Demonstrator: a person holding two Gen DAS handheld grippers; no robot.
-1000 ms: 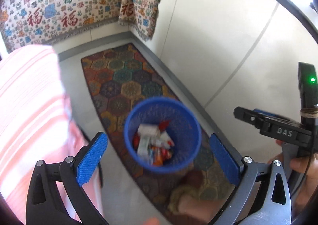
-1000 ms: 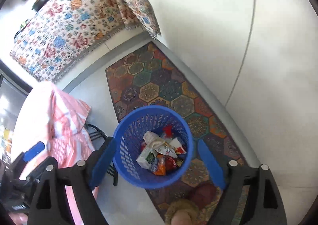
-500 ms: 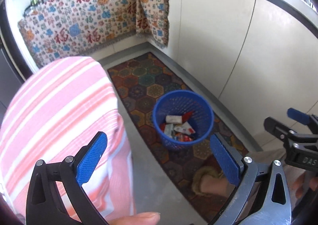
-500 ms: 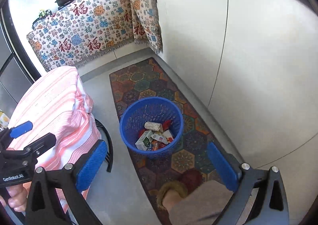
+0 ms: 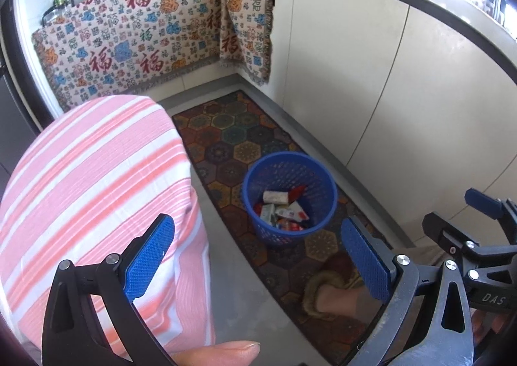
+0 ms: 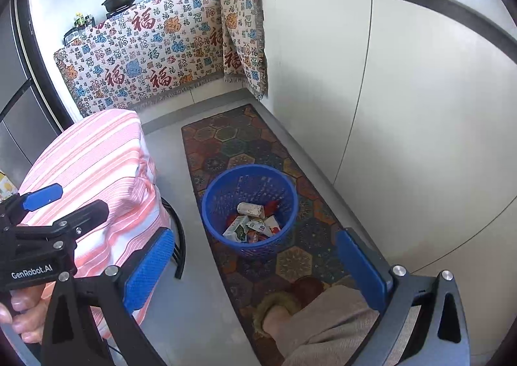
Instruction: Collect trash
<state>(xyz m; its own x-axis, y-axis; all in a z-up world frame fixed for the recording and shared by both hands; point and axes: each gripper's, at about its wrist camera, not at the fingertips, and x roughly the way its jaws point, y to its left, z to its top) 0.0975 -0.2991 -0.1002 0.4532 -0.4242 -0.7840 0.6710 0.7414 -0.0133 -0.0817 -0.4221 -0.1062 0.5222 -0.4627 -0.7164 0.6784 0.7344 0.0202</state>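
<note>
A blue mesh basket (image 5: 290, 168) (image 6: 248, 183) stands on the patterned rug, holding trash (image 5: 281, 209) (image 6: 252, 220): small cartons and red and white wrappers. My left gripper (image 5: 258, 256) hangs above and in front of the basket, its blue pads wide apart and nothing between them. My right gripper (image 6: 255, 265) is also raised above the basket, open and holding nothing. Each gripper shows at the edge of the other's view: the right gripper (image 5: 458, 214) at the right, the left gripper (image 6: 64, 204) at the left over the striped cloth.
A pink-and-white striped cloth (image 5: 97, 188) (image 6: 93, 165) covers a piece of furniture left of the rug (image 5: 232, 136). White cabinet doors (image 5: 387, 91) line the right. A patterned cloth (image 6: 145, 55) hangs from the far counter with pans on top. A slippered foot (image 6: 278, 307) stands on the rug.
Both grippers have risen and drawn back from the basket, which now looks smaller and farther below. The right gripper's jaws have spread a little wider. More of the kitchen shows.
</note>
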